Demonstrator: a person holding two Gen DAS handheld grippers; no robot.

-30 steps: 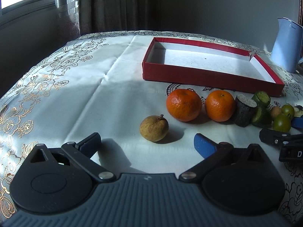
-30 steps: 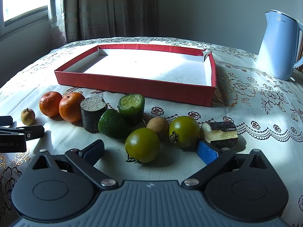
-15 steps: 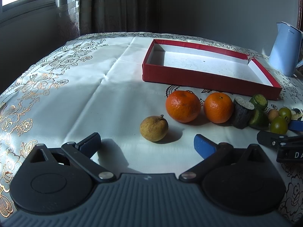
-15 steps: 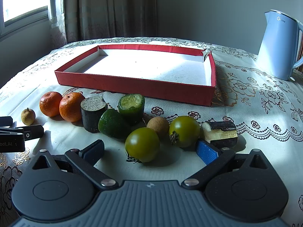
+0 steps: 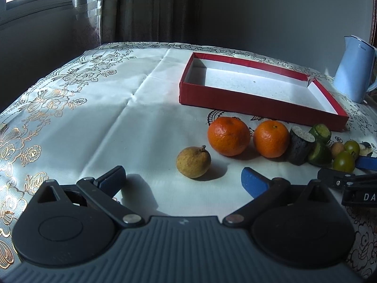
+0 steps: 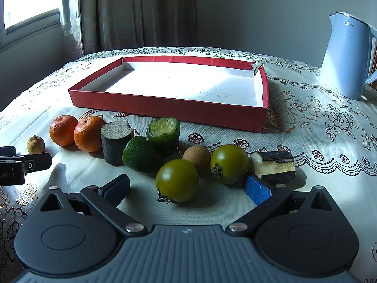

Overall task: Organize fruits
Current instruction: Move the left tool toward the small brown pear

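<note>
My left gripper is open and empty, just short of a small brown longan. Behind it lie two oranges and a dark cut stalk piece. My right gripper is open and empty, with a green tomato between its fingers, untouched. A second green tomato, a brown longan, green cucumber chunks and a sugarcane piece lie around it. The empty red tray stands behind the row of fruit.
A pale blue kettle stands at the back right of the table. The floral tablecloth covers the table, whose edge curves off at the left. The left gripper's tip shows at the right wrist view's left edge.
The left gripper has pulled back and risen slightly, so the fruit and tray look a little farther off. The right gripper has barely moved.
</note>
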